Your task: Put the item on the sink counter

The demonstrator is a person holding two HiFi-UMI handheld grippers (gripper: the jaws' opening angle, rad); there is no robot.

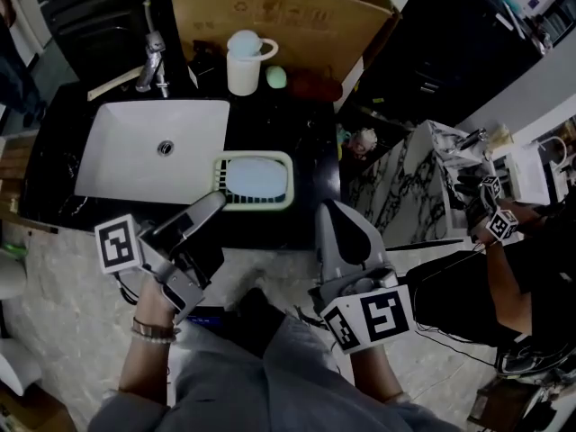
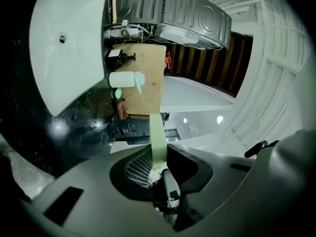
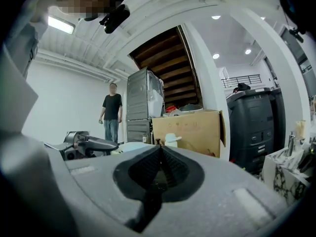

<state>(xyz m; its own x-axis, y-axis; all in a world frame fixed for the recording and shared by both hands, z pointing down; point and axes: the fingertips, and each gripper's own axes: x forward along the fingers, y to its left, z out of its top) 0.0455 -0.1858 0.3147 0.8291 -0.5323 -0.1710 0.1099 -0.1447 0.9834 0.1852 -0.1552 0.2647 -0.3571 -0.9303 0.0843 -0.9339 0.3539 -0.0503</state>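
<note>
Left gripper view: your left tool [image 2: 159, 158] clamps the rim of the green tray [image 2: 157, 132]; your right tool [image 3: 158, 157] is closed and empty. Carrying step, apparently; next, lower it onto the desk [image 1: 310, 151] ahead of the left tool and release.

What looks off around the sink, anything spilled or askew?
Nothing spilled or damaged. One oddity: the pale green plastic soap tray is pinched by just one rim in the left gripper, near the front edge of the glossy black counter, so it may tilt.

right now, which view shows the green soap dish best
The head view: the whole soap dish from above, its rim in the left gripper. The left gripper view shows its rim edge-on between the jaws; the right gripper view barely shows it.
</note>
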